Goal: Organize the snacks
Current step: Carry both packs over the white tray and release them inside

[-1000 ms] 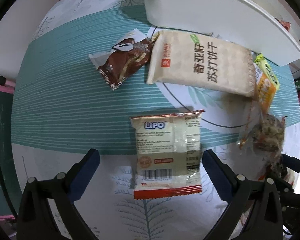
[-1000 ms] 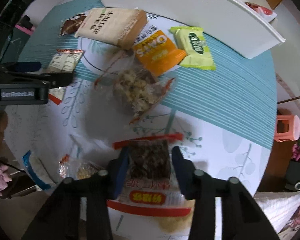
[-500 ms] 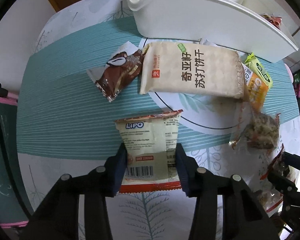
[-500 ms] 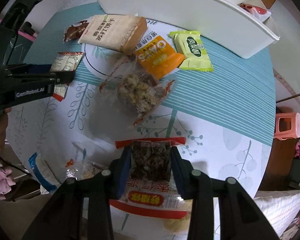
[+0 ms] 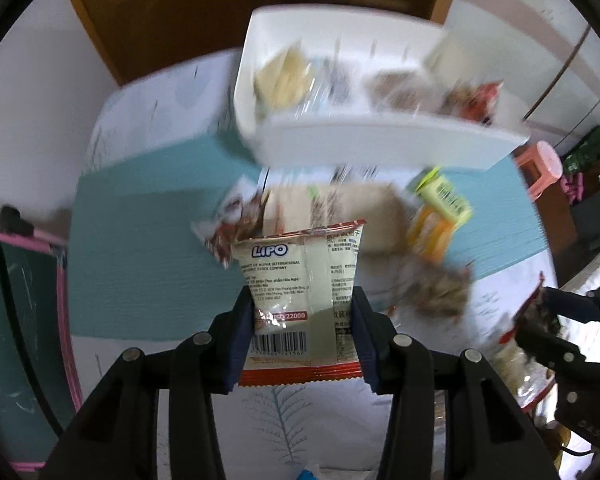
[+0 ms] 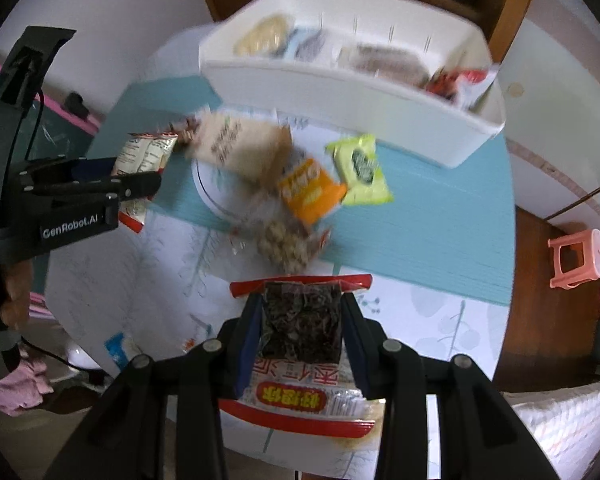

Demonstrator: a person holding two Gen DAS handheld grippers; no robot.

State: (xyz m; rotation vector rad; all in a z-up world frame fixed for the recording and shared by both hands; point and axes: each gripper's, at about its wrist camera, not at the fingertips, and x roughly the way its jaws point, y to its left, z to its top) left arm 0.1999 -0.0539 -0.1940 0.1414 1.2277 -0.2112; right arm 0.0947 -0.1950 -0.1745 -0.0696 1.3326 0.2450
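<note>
Left wrist view: left gripper point(image 5: 303, 326) clamped on cream LiPO packet point(image 5: 300, 288), held above the table point(image 5: 148, 240), white bin point(image 5: 380, 140) with snacks beyond, blurred. Right wrist view: right gripper point(image 6: 301, 332) clamped on red-edged dark snack pack point(image 6: 300, 328), over table; orange packet point(image 6: 310, 192) and green packet point(image 6: 360, 170) lie near bin point(image 6: 340, 92).

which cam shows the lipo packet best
The left wrist view: the Lipo packet sits sharp and central between the left gripper jaws, logo and barcode readable. The right wrist view shows it only small and edge-on at the left, partly behind that gripper.
</note>
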